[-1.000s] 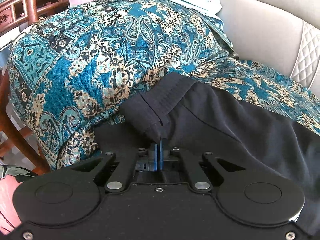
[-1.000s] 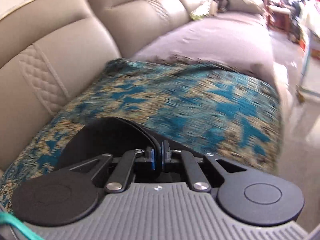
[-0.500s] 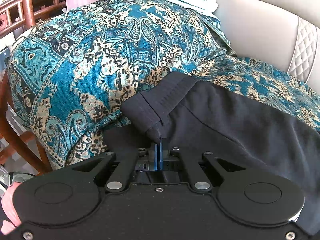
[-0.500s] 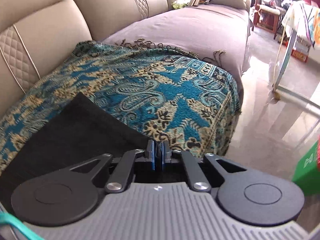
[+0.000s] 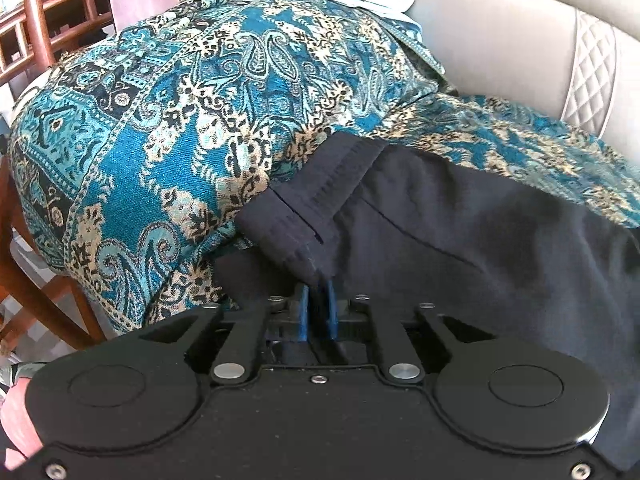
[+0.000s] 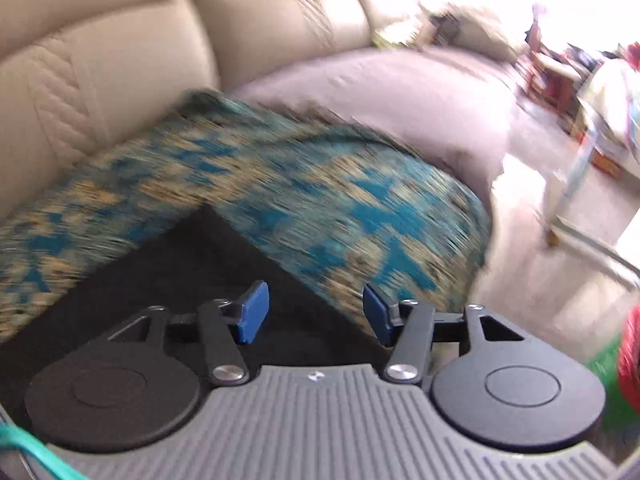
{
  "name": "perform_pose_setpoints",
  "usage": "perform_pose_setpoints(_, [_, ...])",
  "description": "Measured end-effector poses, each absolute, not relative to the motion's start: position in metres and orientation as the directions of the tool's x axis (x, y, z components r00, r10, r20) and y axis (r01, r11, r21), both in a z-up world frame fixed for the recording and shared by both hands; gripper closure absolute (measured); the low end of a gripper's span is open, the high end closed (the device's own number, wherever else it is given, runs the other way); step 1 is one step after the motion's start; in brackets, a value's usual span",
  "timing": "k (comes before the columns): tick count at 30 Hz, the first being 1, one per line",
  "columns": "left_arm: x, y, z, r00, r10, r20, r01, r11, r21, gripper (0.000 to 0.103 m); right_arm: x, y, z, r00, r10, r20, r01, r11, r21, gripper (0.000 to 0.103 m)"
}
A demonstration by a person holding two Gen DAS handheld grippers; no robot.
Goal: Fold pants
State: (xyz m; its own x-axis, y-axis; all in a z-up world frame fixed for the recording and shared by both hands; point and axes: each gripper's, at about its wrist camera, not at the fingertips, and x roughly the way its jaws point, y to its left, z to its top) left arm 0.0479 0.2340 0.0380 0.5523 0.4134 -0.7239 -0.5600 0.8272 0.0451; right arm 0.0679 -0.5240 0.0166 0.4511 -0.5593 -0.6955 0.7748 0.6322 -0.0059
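The left gripper [image 5: 318, 306] has its two blue pads [image 5: 303, 312] drawn close together with only a narrow slit between them, pinching a bunched fold of the pants [image 5: 460, 240] at the waistband end. Its black linkage arms are folded inward toward the centre, and the body sits level. A bit of the person's left hand [image 5: 16, 420] shows at the lower left edge, behind the gripper body.

The right gripper [image 6: 314, 314] has its blue pads [image 6: 252, 314] spread wide apart, linkage arms splayed outward, with nothing between them. It hangs just above the pants' corner, and this view is streaked with motion blur.
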Motion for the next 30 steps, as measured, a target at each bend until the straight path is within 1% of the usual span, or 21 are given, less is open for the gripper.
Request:
perform_pose_setpoints(1, [0.045, 0.234, 0.04, 0.564, 0.402, -0.722, -0.556, 0.831, 0.029, 0.079, 0.071, -0.514, 0.022, 0.5, -0.54, -0.678, 0.74, 0.672, 0.01, 0.027])
perform_pose_setpoints(2, [0.042, 0.234, 0.042, 0.574, 0.391, -0.719, -0.551, 0.835, 0.015, 0.073, 0.075, -0.502, 0.026, 0.555, -0.505, -0.661, 0.695, 0.718, 0.034, 0.026])
perform_pose_setpoints(3, [0.04, 0.234, 0.045, 0.586, 0.38, -0.716, -0.544, 0.839, 0.0, 0.064, 0.079, -0.49, 0.029, 0.602, -0.465, -0.649, 0.648, 0.759, 0.057, 0.024])
perform_pose_setpoints(4, [0.037, 0.234, 0.048, 0.598, 0.369, -0.711, -0.537, 0.843, -0.014, 0.061, 0.083, -0.476, 0.032, 0.647, -0.418, -0.638, 0.593, 0.801, 0.076, 0.023])
perform_pose_setpoints(6, [0.031, 0.231, 0.055, 0.624, 0.347, -0.701, -0.516, 0.856, -0.035, 0.06, 0.093, -0.442, 0.036, 0.714, -0.34, -0.612, 0.485, 0.871, 0.082, 0.022])
perform_pose_setpoints(9, [0.019, 0.224, 0.064, 0.656, 0.301, -0.692, -0.469, 0.881, -0.061, 0.058, 0.103, -0.375, 0.039, 0.792, -0.227, -0.567, 0.304, 0.952, 0.044, 0.02])
perform_pose_setpoints(12, [0.005, 0.208, 0.068, 0.689, 0.208, -0.694, -0.389, 0.914, -0.113, 0.056, 0.095, -0.294, 0.032, 0.846, -0.083, -0.526, 0.106, 0.994, 0.014, 0.02])
perform_pose_setpoints(14, [-0.004, 0.194, 0.066, 0.699, 0.133, -0.703, -0.333, 0.93, -0.156, 0.056, 0.08, -0.246, 0.023, 0.861, 0.023, -0.507, -0.013, 1.0, 0.023, 0.019])
perform_pose_setpoints(17, [-0.013, 0.172, 0.059, 0.703, 0.038, -0.71, -0.261, 0.943, -0.207, 0.056, 0.046, -0.179, 0.004, 0.866, 0.144, -0.48, -0.156, 0.988, 0.015, 0.019])
perform_pose_setpoints(22, [-0.018, 0.136, 0.038, 0.67, -0.057, -0.74, -0.171, 0.958, -0.229, 0.056, -0.012, -0.095, -0.015, 0.877, 0.209, -0.432, -0.291, 0.948, -0.132, 0.019])
perform_pose_setpoints(26, [-0.015, 0.123, 0.028, 0.651, -0.125, -0.749, -0.138, 0.95, -0.279, 0.056, -0.035, -0.072, -0.019, 0.861, 0.233, -0.452, -0.319, 0.94, -0.124, 0.019])
perform_pose_setpoints(30, [-0.006, 0.12, 0.022, 0.652, -0.124, -0.748, -0.141, 0.95, -0.279, 0.055, -0.03, -0.072, -0.026, 0.849, 0.187, -0.494, -0.286, 0.949, -0.132, 0.019])
